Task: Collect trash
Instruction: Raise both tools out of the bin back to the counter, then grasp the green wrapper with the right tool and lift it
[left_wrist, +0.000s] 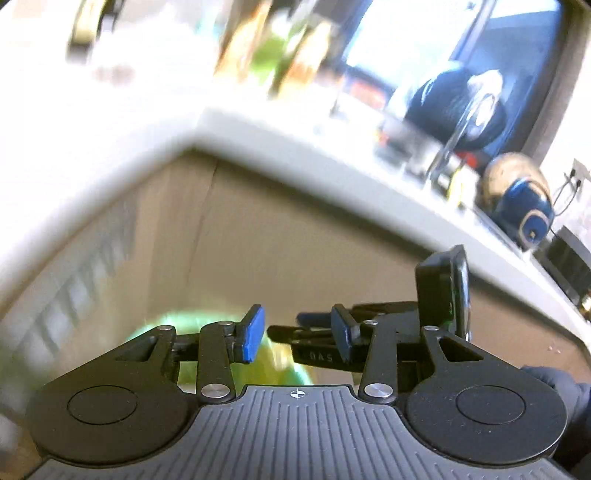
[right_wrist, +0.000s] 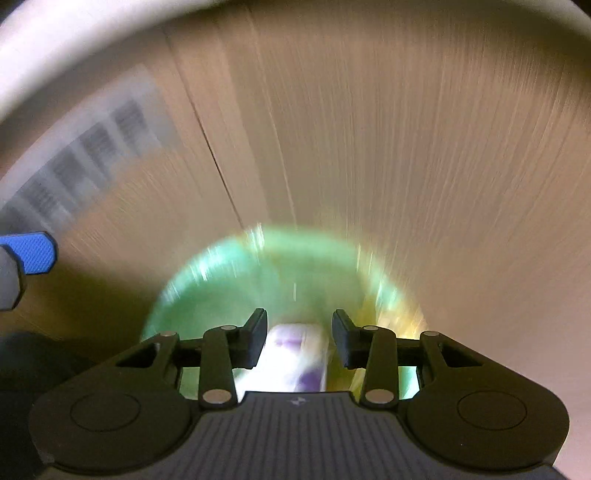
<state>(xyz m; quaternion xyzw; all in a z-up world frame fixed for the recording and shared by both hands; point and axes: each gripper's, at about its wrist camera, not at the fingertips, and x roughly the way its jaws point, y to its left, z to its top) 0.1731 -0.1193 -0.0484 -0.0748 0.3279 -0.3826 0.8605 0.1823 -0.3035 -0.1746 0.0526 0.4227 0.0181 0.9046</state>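
Right wrist view: the right gripper (right_wrist: 299, 341) has its two jaws spread, pinching nothing, with a white and purple packet (right_wrist: 295, 358) seen in the gap below them, too blurred to show whether the pads touch it. The packet lies over a green round thing (right_wrist: 229, 291), a plate or bowl perhaps, at the bottom of a brown cardboard box (right_wrist: 406, 155). One white label (right_wrist: 85, 155) with about five dark barcode blocks sits on the box wall at the left of the frame; none can be read. One blue pad of the left gripper (right_wrist: 33, 253) shows at the left edge. Left wrist view: the left gripper (left_wrist: 297, 338) is also spread and empty, its two blue pads apart. Beyond its right finger the right gripper's black body (left_wrist: 439, 291) crosses the frame; the letters "DAS" can be read on it. A white counter edge (left_wrist: 295, 147) runs above the box, with blurred clutter on it.
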